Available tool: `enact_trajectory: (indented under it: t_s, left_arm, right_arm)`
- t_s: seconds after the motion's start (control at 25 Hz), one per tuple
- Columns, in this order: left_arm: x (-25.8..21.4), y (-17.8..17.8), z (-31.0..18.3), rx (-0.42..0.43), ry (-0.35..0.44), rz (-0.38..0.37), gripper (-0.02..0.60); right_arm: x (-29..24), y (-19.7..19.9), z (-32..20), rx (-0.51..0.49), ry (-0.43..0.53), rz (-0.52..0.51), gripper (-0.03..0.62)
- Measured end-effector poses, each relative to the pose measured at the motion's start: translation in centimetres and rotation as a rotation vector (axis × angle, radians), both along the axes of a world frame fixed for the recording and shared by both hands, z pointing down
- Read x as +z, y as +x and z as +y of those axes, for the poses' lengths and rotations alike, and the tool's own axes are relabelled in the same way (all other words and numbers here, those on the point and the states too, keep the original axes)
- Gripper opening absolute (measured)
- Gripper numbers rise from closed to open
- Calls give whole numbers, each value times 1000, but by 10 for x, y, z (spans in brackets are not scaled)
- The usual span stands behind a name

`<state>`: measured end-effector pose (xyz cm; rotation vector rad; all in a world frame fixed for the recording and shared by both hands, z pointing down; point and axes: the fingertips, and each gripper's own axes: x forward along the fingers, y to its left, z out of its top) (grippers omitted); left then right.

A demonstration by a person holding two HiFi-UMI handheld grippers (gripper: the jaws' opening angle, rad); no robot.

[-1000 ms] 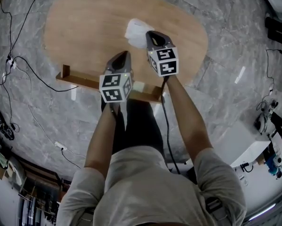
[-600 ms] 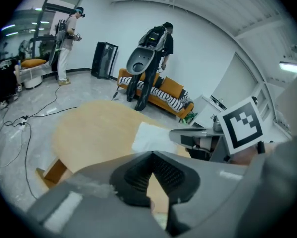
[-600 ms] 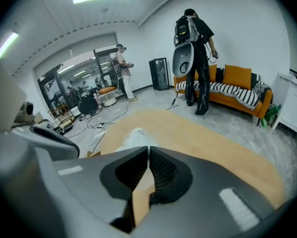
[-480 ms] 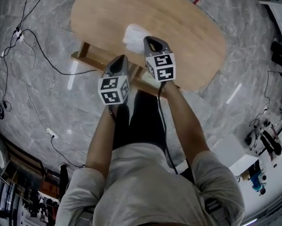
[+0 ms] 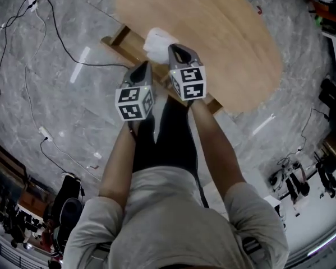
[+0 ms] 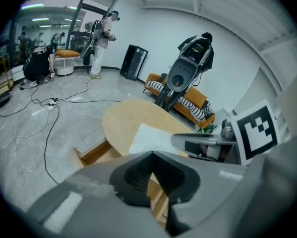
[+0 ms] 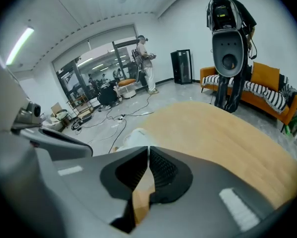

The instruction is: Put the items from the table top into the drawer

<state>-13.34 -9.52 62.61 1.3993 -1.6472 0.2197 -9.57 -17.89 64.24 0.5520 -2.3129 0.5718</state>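
A white soft item [image 5: 155, 41] lies on the oval wooden table [image 5: 224, 32], close to its near edge. The open wooden drawer [image 5: 120, 42] juts out below that edge. My left gripper [image 5: 147, 65] hangs over the drawer, jaws shut and empty. My right gripper [image 5: 175, 48] is just right of the white item, also shut with nothing in it. In the left gripper view the white item [image 6: 150, 138] shows past the shut jaws [image 6: 152, 153], with the drawer [image 6: 94, 153] to the left. In the right gripper view the item [image 7: 134, 135] peeks over the shut jaws [image 7: 148, 147].
Black cables [image 5: 41, 13] run over the marble floor left of the table. A small red thing [image 5: 259, 9] sits at the table's far edge. A tall grey machine [image 6: 188, 68] and an orange sofa [image 6: 200, 100] stand behind the table. People stand far off by the glass wall.
The whole view has swung: table and drawer now sit further right and turned in the head view. Both grippers moved along with it, staying shut near the table's drawer edge. The white item has not moved.
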Motion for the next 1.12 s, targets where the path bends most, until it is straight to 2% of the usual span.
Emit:
enact_trajectory:
  t_s: [0.12, 0.6, 0.88, 1.12]
  left_arm:
    - [11, -23, 22, -40, -15, 1, 20]
    - [59, -97, 78, -68, -61, -4, 20]
    - [82, -122, 91, -68, -61, 0, 20]
    - [102, -134, 95, -58, -63, -11, 20]
  right_arm:
    - [11, -30, 22, -33, -17, -10, 18]
    - [67, -103, 82, -44, -70, -3, 18]
    - [97, -123, 100, -14, -107, 21, 18]
    - [126, -122, 98, 106, -167, 6, 18]
